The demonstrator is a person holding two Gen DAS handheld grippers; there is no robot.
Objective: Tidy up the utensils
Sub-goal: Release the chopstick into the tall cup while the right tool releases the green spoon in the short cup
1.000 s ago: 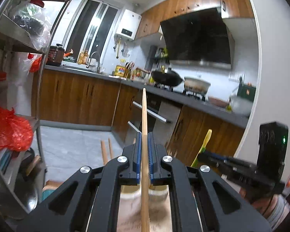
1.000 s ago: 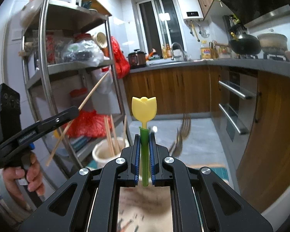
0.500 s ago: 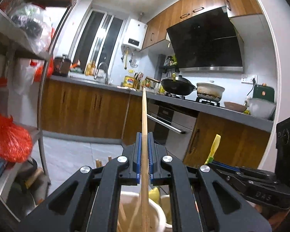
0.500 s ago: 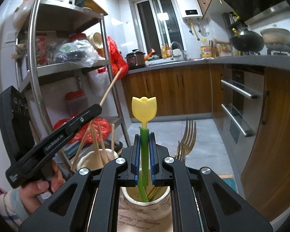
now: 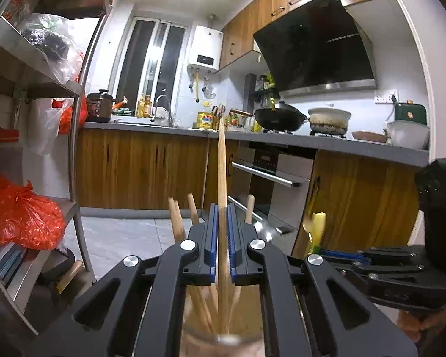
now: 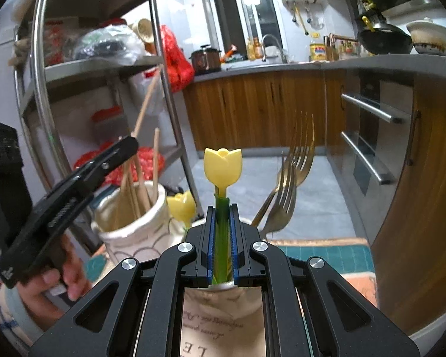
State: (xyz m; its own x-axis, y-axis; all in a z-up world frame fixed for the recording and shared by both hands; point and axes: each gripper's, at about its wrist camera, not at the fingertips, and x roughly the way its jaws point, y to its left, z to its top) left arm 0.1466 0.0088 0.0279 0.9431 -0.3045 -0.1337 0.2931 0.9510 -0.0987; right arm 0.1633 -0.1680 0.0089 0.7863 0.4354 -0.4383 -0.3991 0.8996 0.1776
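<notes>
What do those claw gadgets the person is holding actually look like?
Each claw is matte black plastic, with two angular arms, round silver bolts and blue ribbed pads inside the tips. The left claw has a pistol-style grip, and a pale, blue-patterned sleeve shows at the wrist.

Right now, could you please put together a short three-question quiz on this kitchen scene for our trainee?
1. True or false: the left tool is shut on a wooden chopstick.
2. What tops the green stem held in the right tool? A) a red ball B) a yellow tulip shape C) a metal hook
3. Fill in: the metal forks stand in the same cup as a second yellow ____ utensil.

Key:
1. True; it stands upright between the pads, over the chopstick cup.
2. B; the tulip utensil is clamped by its stem.
3. Tulip; the second tulip rises from the lettered cup under the right tool.
</notes>
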